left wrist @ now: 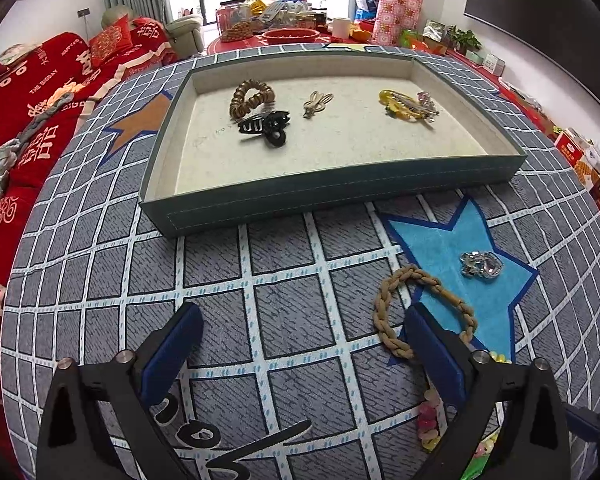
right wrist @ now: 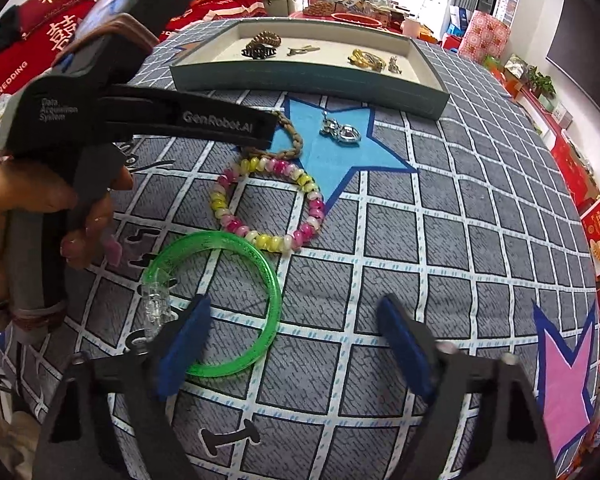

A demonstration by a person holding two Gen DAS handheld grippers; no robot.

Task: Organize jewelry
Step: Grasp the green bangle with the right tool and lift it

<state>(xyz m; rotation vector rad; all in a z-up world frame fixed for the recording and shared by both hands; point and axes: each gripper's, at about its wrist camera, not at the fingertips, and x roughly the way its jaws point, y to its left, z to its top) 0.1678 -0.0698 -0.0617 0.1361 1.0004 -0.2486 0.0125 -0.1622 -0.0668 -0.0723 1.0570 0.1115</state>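
The left wrist view is looking down into the tray [left wrist: 340, 190] in the upper half of its frame, showing four pieces lying apart on the pale lining: a coiled brown hair tie [left wrist: 252, 98], a black claw clip [left wrist: 265, 126] touching it, a small gold pin [left wrist: 316, 105] at centre, and a yellow-and-crystal clip cluster [left wrist: 410, 106] to the right. The right wrist view is showing what the other mostly hides: a green bangle [right wrist: 224, 304] at lower left with a clear clip [right wrist: 156, 300] on its rim, and a pink-and-yellow bead bracelet [right wrist: 266, 204] at frame centre. Both views are showing the braided tan bracelet [left wrist: 416, 312] and the crystal brooch [left wrist: 482, 264] on the blue star patch, near the tray's front wall. That is counting five loose pieces outside the tray. The left gripper [left wrist: 300, 344] is hovering with its fingers [left wrist: 172, 356] spread and nothing between them; a hand [right wrist: 40, 204] is holding it at the left of the right view. The right gripper [right wrist: 296, 344] is standing with its fingers released, the left one overlapping the bangle's rim in view, not gripping it. Bare checked worktop [right wrist: 460, 260] is lying open at right, up to its curved edge.
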